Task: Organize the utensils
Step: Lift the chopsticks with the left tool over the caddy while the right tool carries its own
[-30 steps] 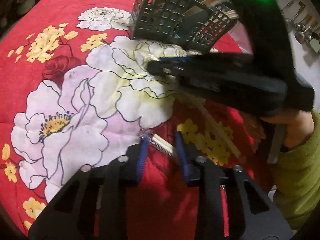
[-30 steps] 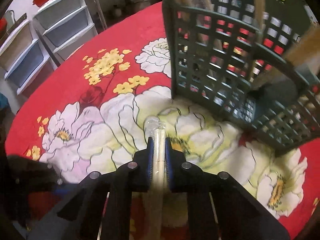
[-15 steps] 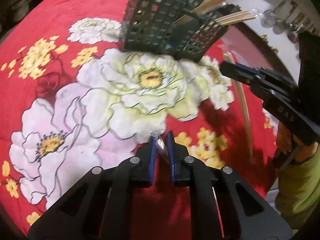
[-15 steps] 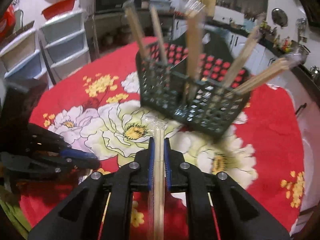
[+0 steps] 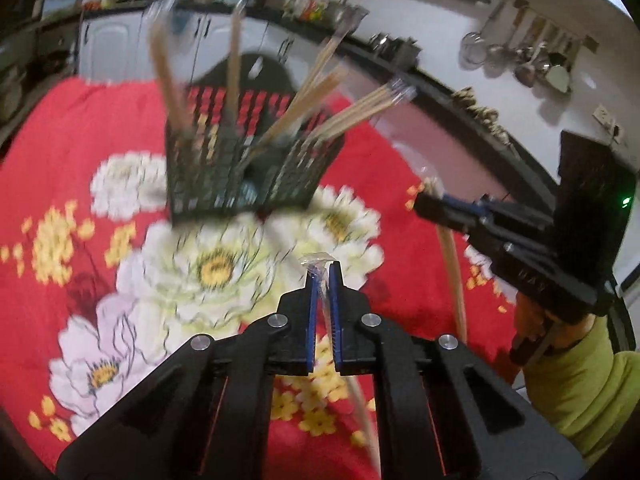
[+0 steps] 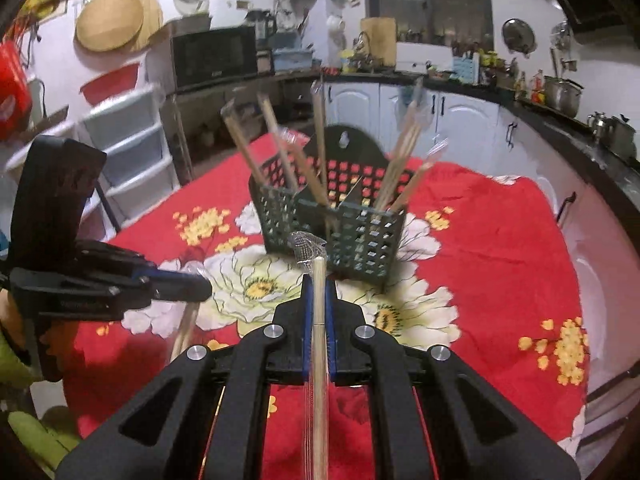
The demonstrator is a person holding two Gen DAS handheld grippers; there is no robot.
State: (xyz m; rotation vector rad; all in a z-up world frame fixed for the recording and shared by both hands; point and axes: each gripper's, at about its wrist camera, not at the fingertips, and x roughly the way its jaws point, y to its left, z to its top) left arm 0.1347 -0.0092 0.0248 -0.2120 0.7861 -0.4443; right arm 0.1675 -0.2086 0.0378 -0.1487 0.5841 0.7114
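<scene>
Holding seemingly wrapped chopsticks, basket (image 6: 332,236) stands; both tongs (image 5: 323,276) (image 6: 318,292) grip pairs.

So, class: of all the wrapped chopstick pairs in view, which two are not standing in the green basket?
The pair clamped in the right gripper and the pair clamped in the left gripper. Both are held above the table; every other pair stands in the basket.

Dim kitchen, white walls

White cabinets (image 6: 420,116) under a dark counter (image 6: 472,88); microwave (image 6: 214,56) and plastic drawers (image 6: 124,136) stand at left.
</scene>
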